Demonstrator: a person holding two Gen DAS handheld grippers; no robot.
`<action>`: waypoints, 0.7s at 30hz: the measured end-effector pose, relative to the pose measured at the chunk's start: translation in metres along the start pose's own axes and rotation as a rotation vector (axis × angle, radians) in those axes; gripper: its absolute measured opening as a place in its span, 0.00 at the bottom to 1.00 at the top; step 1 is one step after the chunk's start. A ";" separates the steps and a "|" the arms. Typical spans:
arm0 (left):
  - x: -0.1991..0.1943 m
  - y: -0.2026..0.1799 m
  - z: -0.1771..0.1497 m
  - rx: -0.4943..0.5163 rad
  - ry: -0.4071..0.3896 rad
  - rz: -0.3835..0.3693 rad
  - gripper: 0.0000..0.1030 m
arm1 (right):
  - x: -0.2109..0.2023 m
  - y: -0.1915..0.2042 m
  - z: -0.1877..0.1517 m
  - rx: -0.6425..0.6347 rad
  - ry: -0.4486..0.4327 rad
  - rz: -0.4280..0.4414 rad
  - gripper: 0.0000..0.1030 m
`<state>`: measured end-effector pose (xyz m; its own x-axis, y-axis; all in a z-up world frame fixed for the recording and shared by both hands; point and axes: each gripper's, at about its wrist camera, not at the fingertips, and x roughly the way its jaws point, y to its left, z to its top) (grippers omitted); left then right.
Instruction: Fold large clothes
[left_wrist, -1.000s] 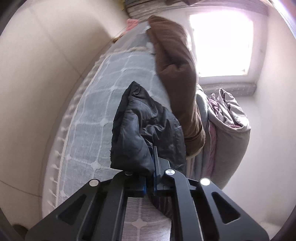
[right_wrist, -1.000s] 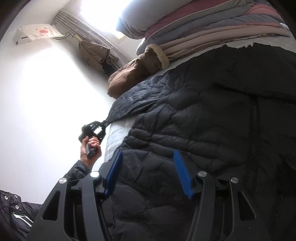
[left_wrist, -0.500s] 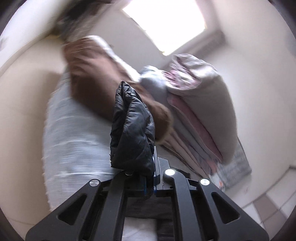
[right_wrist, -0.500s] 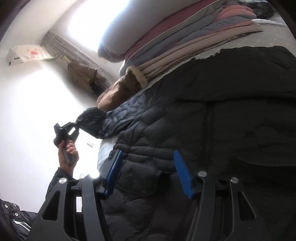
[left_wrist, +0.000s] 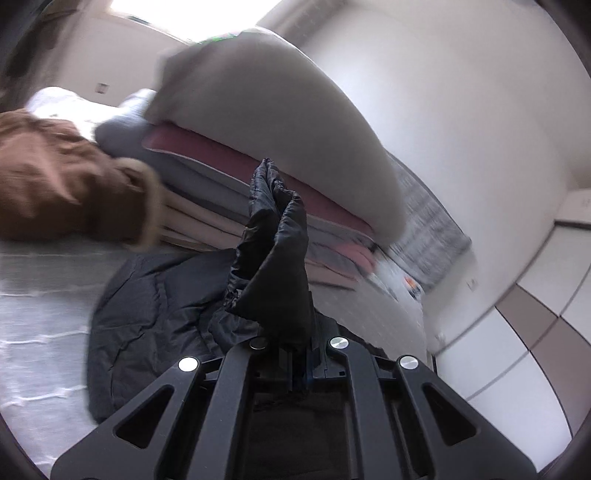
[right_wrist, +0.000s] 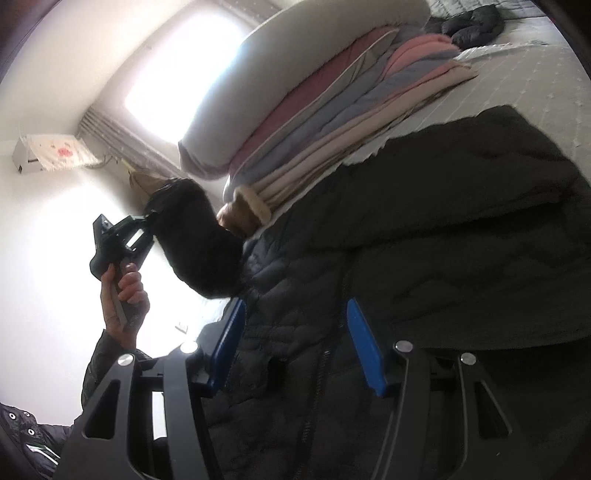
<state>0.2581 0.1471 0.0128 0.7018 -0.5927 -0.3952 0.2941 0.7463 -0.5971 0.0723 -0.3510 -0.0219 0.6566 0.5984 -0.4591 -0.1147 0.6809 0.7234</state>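
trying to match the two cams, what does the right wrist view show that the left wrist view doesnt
Only the right wrist view: the person's left hand holding the left gripper, the wall air conditioner, and the open right gripper over the coat's zipper. Only the left wrist view: the tiled floor and the clamped cuff up close. Both share: the black puffer coat on the bed, its sleeve pinched, the stacked quilts, and the brown coat.
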 end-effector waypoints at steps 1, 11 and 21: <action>0.012 -0.010 -0.004 0.007 0.014 -0.010 0.04 | -0.005 -0.005 0.001 0.007 -0.010 -0.001 0.55; 0.109 -0.079 -0.056 0.060 0.153 -0.065 0.04 | -0.037 -0.044 0.003 0.113 -0.100 0.030 0.55; 0.181 -0.109 -0.120 0.198 0.308 0.001 0.04 | -0.041 -0.045 0.002 0.132 -0.121 0.060 0.55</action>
<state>0.2756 -0.0777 -0.0771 0.4829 -0.6330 -0.6051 0.4348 0.7732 -0.4617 0.0525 -0.4071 -0.0348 0.7376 0.5754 -0.3534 -0.0629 0.5797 0.8124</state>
